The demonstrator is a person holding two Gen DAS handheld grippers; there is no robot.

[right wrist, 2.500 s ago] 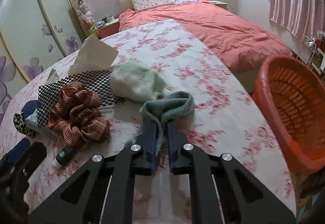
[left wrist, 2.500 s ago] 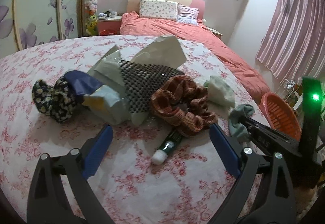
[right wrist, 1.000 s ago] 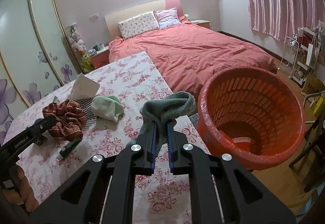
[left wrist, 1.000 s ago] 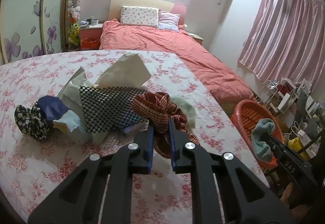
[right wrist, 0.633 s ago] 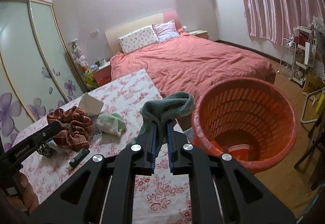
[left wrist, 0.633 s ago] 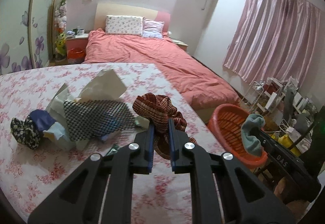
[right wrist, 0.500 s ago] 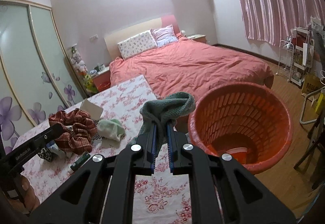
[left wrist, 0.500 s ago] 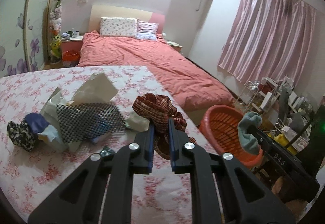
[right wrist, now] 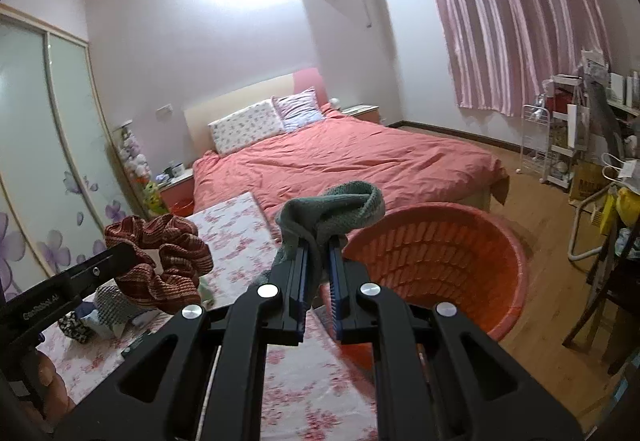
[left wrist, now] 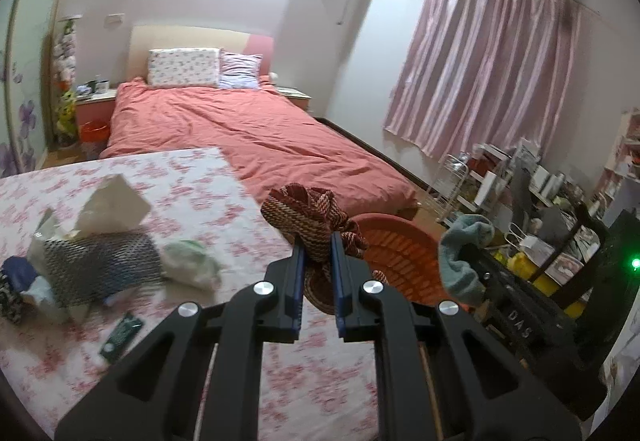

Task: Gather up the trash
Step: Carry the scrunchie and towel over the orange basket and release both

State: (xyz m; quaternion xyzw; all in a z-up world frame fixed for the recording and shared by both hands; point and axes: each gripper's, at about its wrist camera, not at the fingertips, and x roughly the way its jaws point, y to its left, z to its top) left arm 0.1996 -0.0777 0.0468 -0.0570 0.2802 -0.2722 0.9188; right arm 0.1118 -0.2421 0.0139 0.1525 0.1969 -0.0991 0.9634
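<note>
**A:** Why are both tools raised above the floral table (left wrist: 224,181) now?

**B:** I think it is to carry the 2 soft things over to the orange basket (right wrist: 452,241), which stands on the wooden floor just beside the right edge of the table. The left gripper (left wrist: 318,261) has its tongs pressed narrow on a red-brown scrunchie (left wrist: 308,209), and the scrunchie hangs free in the air, near the basket rim. The right gripper (right wrist: 319,261) is also closed narrow, on a green-grey sock (right wrist: 332,209), which is held up at the near left side of the basket mouth.

**A:** Is something already in the basket?

**B:** I cannot tell. Only the ribbed inner wall shows; the bottom is hidden behind the near rim and the tool.

**A:** And what is left on the table?

**B:** At the far left lies a pile: a black-and-white mesh piece (left wrist: 96,257), a white crumpled paper (left wrist: 112,205) (maybe a tissue or bag), and a pale green wad (left wrist: 188,261) to the right of it. A small dark tube (left wrist: 120,333) lies nearer, apart from the pile. So in my judgement the collecting is only partly done.
</note>
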